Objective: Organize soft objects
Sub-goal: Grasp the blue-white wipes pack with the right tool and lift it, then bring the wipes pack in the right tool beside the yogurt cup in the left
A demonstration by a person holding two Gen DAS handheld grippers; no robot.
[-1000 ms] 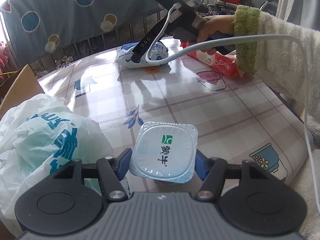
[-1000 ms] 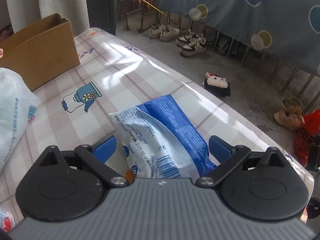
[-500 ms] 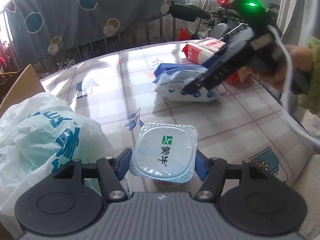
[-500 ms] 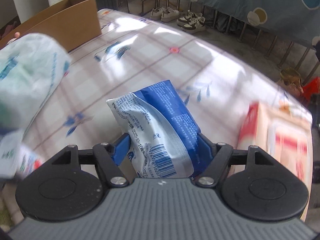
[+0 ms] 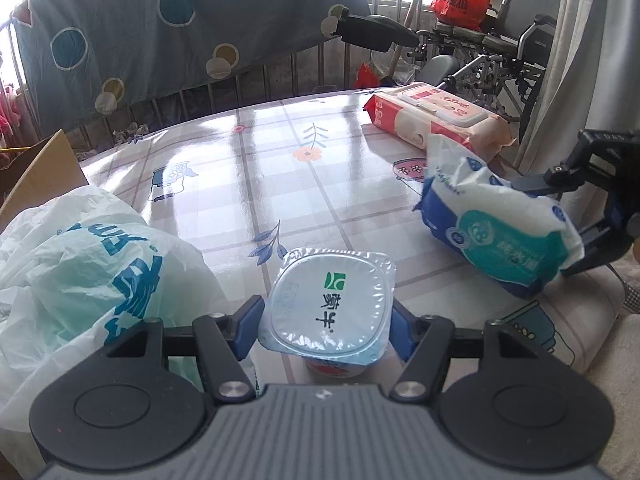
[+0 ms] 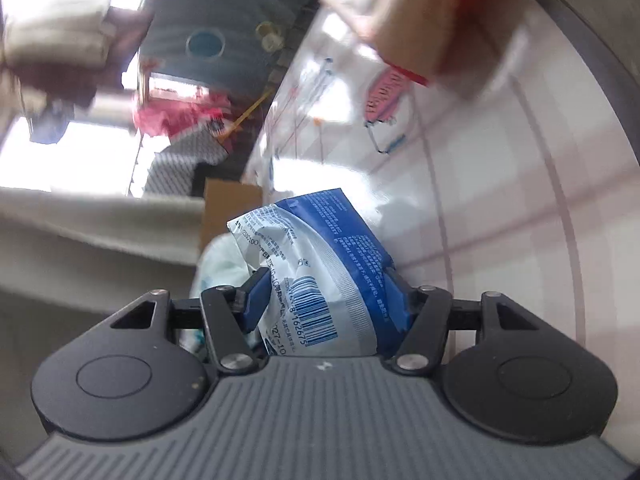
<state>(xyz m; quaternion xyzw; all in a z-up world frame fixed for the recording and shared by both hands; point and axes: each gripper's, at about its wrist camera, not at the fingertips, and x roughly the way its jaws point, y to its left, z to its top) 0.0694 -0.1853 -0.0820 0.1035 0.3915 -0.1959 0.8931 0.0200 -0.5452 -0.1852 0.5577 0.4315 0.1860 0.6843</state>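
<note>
A sealed yogurt cup (image 5: 328,304) with a white foil lid stands near the table's front edge. My left gripper (image 5: 325,330) is shut on it, one blue pad against each side of the lid. At the right edge of the left wrist view, my right gripper (image 5: 570,216) holds a blue and white soft tissue pack (image 5: 492,224) just above the tabletop. The right wrist view is rolled on its side. There the pack (image 6: 320,276) fills the gap in the right gripper (image 6: 326,304). Its jaws are closing, and the pads dent the pack.
A pink wet-wipes pack (image 5: 432,120) lies at the far right of the checked table (image 5: 280,176). A crumpled white and green plastic bag (image 5: 80,264) fills the left side, with a cardboard box (image 5: 36,172) behind it. A sleeve shows blurred in the right wrist view.
The right gripper carried the tissue pack from the far middle of the table to the right front and rolled onto its side, its jaws narrowing on the pack. The left gripper and cup stayed still.
</note>
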